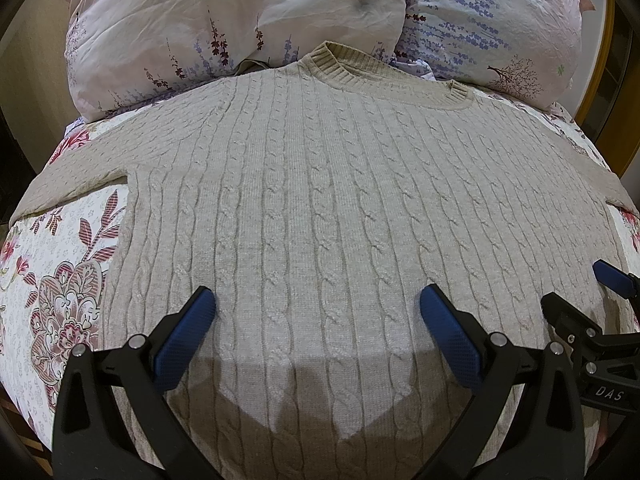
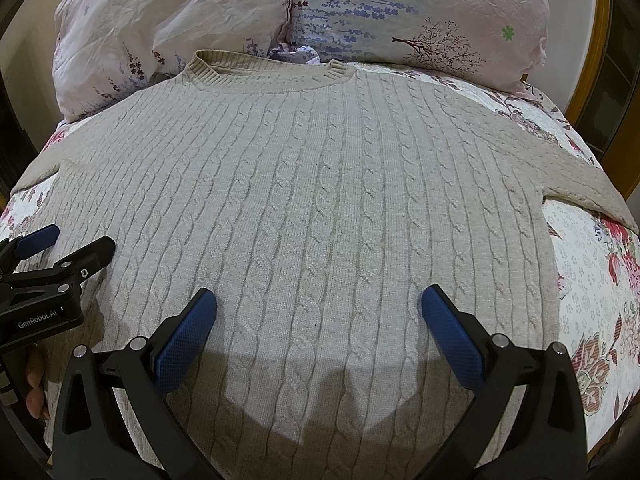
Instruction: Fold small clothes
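Note:
A beige cable-knit sweater (image 1: 320, 184) lies flat and spread out on the bed, collar toward the pillows and sleeves out to both sides; it also fills the right wrist view (image 2: 312, 184). My left gripper (image 1: 318, 304) is open and empty, held above the sweater's lower body. My right gripper (image 2: 319, 304) is open and empty, above the lower body a little further right. The right gripper shows at the right edge of the left wrist view (image 1: 592, 292), and the left gripper shows at the left edge of the right wrist view (image 2: 60, 248).
A floral bedsheet (image 1: 60, 264) covers the bed on both sides of the sweater (image 2: 592, 288). Two floral pillows (image 1: 224, 20) (image 2: 420, 12) lie at the head behind the collar. A wooden bed frame (image 2: 600, 64) runs along the right.

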Tool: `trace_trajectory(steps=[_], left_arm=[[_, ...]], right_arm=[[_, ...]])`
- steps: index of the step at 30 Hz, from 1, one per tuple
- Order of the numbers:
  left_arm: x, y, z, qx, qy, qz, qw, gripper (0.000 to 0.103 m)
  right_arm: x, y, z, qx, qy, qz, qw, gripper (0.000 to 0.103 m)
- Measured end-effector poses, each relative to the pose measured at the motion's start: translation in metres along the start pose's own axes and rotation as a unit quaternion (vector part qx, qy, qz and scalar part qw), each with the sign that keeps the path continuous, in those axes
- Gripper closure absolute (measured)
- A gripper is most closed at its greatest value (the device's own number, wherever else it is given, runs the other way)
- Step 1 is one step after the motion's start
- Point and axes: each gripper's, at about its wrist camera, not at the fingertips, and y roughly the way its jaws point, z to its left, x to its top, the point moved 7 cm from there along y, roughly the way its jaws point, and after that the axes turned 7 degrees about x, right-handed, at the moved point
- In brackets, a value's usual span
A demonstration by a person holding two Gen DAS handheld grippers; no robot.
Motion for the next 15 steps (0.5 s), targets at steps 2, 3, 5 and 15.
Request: trace_trajectory(steps=[2,3,5,15], left_arm=[[0.000,0.000,0.000,0.000,0.000,0.000,1.0000,0.002],[0.000,0.000,0.000,0.000,0.000,0.000,1.0000,0.002],[0.000,0.000,0.000,0.000,0.000,0.000,1.0000,0.002],[0.000,0.000,0.001,-0.001,0.001,0.002,1.0000,0.002]], right_arm=[[-0.001,0.001,0.000,-0.001,0.000,0.001,1.000,0.001],[-0.001,0.003,0.000,0.000,0.000,0.002,1.000,0.001],[-0.003,0.002,-0.002,0.001,-0.001,0.005,1.000,0.001],[0.009,-0.010,-0.030,0.078,-0.018,0.019,0.997,0.001]])
